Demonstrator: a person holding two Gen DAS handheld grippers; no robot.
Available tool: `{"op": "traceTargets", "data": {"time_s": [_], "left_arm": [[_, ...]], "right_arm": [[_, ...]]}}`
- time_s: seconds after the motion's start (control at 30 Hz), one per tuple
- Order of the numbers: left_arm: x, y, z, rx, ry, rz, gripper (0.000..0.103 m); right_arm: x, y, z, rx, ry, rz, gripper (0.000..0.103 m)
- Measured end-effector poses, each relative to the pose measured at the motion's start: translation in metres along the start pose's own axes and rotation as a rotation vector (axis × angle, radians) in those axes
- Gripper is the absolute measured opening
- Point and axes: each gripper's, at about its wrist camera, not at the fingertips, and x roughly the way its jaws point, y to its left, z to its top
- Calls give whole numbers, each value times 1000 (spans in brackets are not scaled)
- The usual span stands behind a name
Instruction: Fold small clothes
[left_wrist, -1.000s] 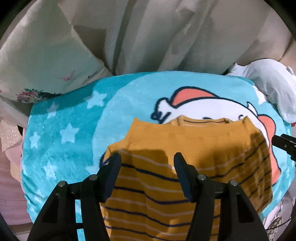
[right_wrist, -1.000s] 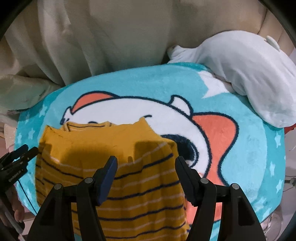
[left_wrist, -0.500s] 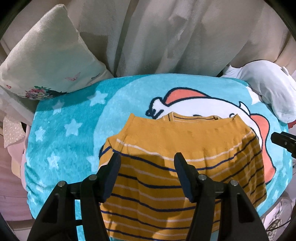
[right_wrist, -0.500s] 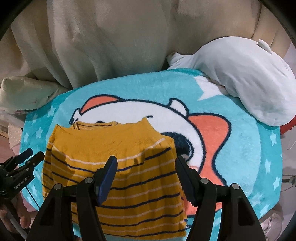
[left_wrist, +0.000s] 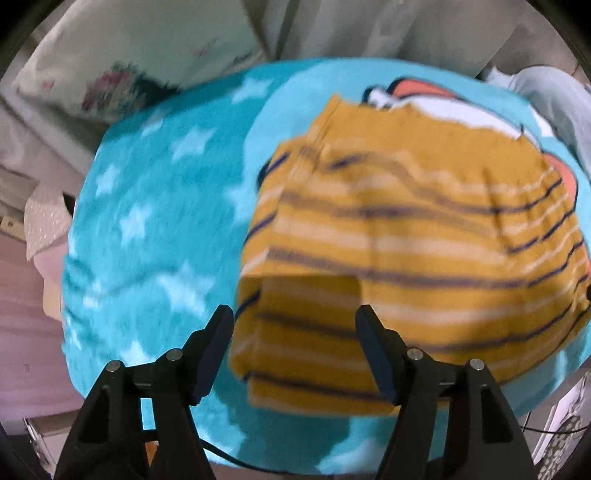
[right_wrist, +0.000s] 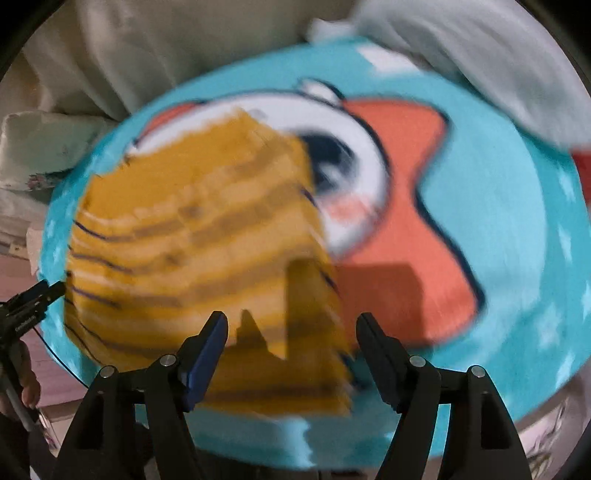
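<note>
A small mustard-yellow sweater (left_wrist: 406, 229) with navy and cream stripes lies folded flat on a teal cartoon blanket (left_wrist: 155, 206). My left gripper (left_wrist: 294, 350) is open and empty, above the sweater's near left corner. In the right wrist view the sweater (right_wrist: 199, 236) lies left of centre on the blanket (right_wrist: 517, 221). My right gripper (right_wrist: 291, 350) is open and empty, above the sweater's near right edge. The left gripper's tips (right_wrist: 44, 291) show at the sweater's left side. Both views are motion-blurred.
A floral pillow (left_wrist: 122, 55) lies at the back left. A white plush cushion (right_wrist: 461, 48) lies at the back right. Cream curtain fabric (right_wrist: 184, 48) hangs behind the blanket. The blanket's front edge (right_wrist: 258, 443) drops off close below the grippers.
Both grippers have pulled back and swung outward, the left toward the left, the right toward the right. The sweater stays folded in place.
</note>
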Motion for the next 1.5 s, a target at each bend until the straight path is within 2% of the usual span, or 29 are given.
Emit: {"op": "traceTargets", "data": {"time_s": [0.1, 0.17, 0.2, 0.27, 0.3, 0.33, 0.4, 0.47, 0.5, 0.63, 0.7, 0.73, 0.77, 0.8, 0.87, 1.0, 1.1, 1.17, 1.27, 1.37, 1.43, 1.5], "left_arm": [[11, 14, -16, -31, 30, 7, 68], [17, 19, -20, -54, 38, -11, 68], [24, 21, -23, -65, 56, -27, 68], [31, 22, -27, -87, 74, -51, 60], [32, 25, -27, -113, 82, -78, 49], [31, 28, -27, -144, 93, -110, 37], [30, 32, -26, -164, 100, -113, 33], [35, 33, -27, -146, 90, -104, 40], [35, 36, -28, -149, 86, -98, 47], [24, 65, -37, -264, 76, -162, 49], [14, 82, -46, -324, 37, -148, 58], [9, 91, -53, -358, 22, -134, 62], [6, 96, -58, -380, 15, -122, 63], [5, 101, -64, -399, 16, -120, 63], [7, 105, -72, -417, 30, -144, 64], [1, 101, -90, -452, 8, -190, 64], [1, 91, -91, -498, 11, -270, 64], [5, 86, -87, -510, 26, -296, 64], [17, 79, -81, -529, 68, -353, 64], [34, 71, -74, -550, 127, -397, 64], [41, 73, -76, -617, 134, -473, 64], [41, 75, -78, -654, 123, -502, 63]], "right_arm": [[10, -9, -14, 8, 40, 0, 68], [16, -7, -15, 2, 55, 1, 54], [20, -3, -15, -3, 65, 14, 50], [21, 3, -13, -15, 67, -9, 35], [21, 7, -13, -25, 71, -33, 29], [21, 10, -14, -38, 81, -50, 17], [17, 8, -17, -45, 85, -70, 12], [25, 4, -20, -44, 101, -97, 10], [33, 2, -21, -32, 111, -101, 10], [21, 4, -14, -15, 83, -83, 14], [-5, 9, -12, -22, 25, -92, 33], [-20, 15, -10, -39, -11, -87, 59], [-33, 23, -7, -54, -48, -68, 74], [-48, 38, -2, -80, -88, -21, 75], [-61, 68, 5, -149, -116, 53, 75], [-64, 146, 30, -272, -144, 218, 75], [-54, 197, 44, -304, -127, 274, 75], [-43, 225, 55, -319, -94, 324, 75], [-23, 258, 69, -377, -33, 320, 75], [-3, 281, 73, -413, 7, 258, 75], [14, 293, 77, -412, 54, 249, 75], [28, 303, 81, -417, 87, 236, 75]]}}
